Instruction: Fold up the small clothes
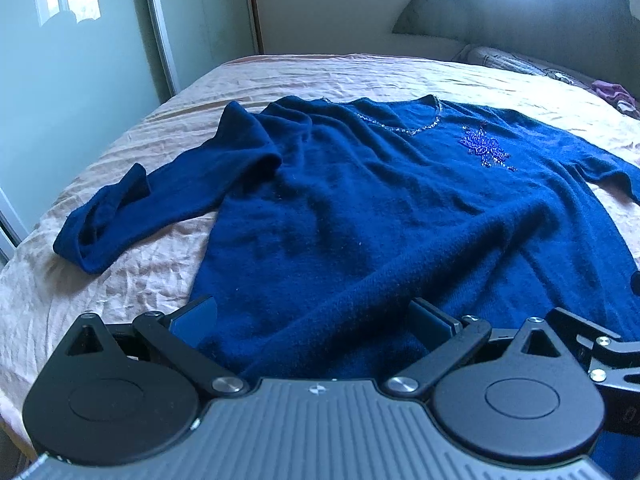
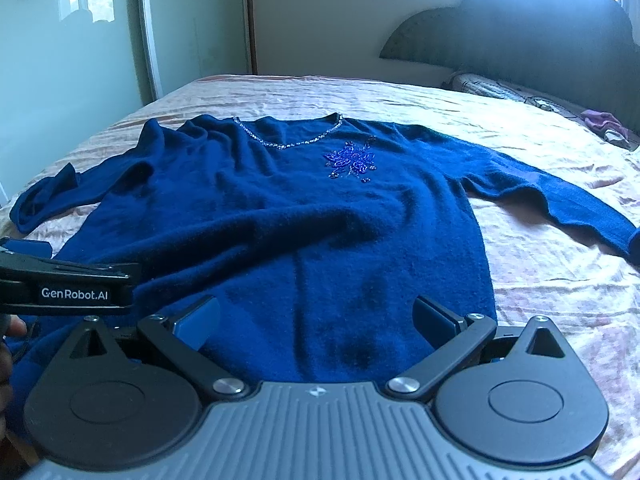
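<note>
Two black, hinged grippers hover side by side over the hem end of a dark blue sweater [image 2: 288, 216] spread front-up on a bed. The left gripper [image 1: 316, 320] has its blue-padded fingers spread wide apart, grasping nothing, with fuzzy knit fabric lying between and below them. The right gripper [image 2: 316, 320] is likewise released, its fingers parted over the lower hem. The sweater is soft and slightly rumpled, with a beaded neckline trim [image 2: 288, 142] and a shiny beaded flower motif [image 2: 352, 160] on the chest. One sleeve [image 1: 132, 208] is bent and bunched; the other sleeve [image 2: 560, 196] stretches outward. The bedsheet [image 2: 540, 272] is pale peach, satiny and wrinkled. A dark curved headboard [image 2: 520, 36] stands behind.
</note>
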Motion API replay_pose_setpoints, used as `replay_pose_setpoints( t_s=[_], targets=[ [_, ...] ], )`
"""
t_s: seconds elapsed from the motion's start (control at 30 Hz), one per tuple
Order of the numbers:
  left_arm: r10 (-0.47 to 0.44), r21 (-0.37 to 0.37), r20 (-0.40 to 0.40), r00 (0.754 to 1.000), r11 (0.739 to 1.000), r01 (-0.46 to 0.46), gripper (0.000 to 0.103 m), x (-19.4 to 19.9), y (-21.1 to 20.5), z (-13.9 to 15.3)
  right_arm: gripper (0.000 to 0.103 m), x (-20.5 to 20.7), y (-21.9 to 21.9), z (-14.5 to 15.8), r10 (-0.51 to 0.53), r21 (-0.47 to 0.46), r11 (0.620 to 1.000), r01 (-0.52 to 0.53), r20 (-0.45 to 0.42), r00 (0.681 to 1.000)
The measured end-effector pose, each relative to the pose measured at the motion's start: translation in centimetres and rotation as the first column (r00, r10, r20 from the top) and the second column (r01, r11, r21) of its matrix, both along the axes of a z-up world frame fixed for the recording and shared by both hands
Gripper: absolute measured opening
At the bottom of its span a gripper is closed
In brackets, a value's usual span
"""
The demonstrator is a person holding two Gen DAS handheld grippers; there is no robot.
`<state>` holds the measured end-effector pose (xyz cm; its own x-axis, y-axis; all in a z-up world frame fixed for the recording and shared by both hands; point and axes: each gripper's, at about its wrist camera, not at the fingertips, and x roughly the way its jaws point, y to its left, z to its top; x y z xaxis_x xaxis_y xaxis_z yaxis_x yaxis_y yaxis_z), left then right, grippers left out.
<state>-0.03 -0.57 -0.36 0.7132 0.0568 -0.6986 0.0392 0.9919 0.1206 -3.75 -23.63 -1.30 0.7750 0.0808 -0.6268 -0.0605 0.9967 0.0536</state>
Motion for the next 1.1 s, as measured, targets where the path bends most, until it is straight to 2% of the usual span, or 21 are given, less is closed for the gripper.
replay_pose_setpoints(
  t_s=[0.27, 0.6, 0.77, 1.1],
  targets=[
    [-0.004, 0.001, -0.006, 1.000, 1.000, 0.004, 0.102, 0.0, 0.0, -0.1, 0.103, -0.2, -0.1, 0.2, 0.008, 0.012, 1.000, -0.008, 0.011, 1.000],
    [-0.014, 0.014, -0.003, 1.000, 1.000, 0.014, 0.102, 0.1, -0.3, -0.2, 0.103, -0.6, -0.4, 0.6, 0.030, -0.020, 0.999, -0.029, 0.091, 0.995],
    [-0.029, 0.019, 0.001, 1.000, 0.999, 0.029, 0.102, 0.3, -0.9, 0.1, 0.103, -0.4, -1.1, 0.8, 0.045, -0.002, 0.999, -0.045, 0.112, 0.993],
    [-0.092, 0.022, 0.033, 0.995, 0.996, 0.091, 0.102, 1.5, -3.7, 1.2, 0.103, -0.1, -3.0, 1.4, 0.005, -0.060, 0.998, 0.006, 0.171, 0.985]
  ],
)
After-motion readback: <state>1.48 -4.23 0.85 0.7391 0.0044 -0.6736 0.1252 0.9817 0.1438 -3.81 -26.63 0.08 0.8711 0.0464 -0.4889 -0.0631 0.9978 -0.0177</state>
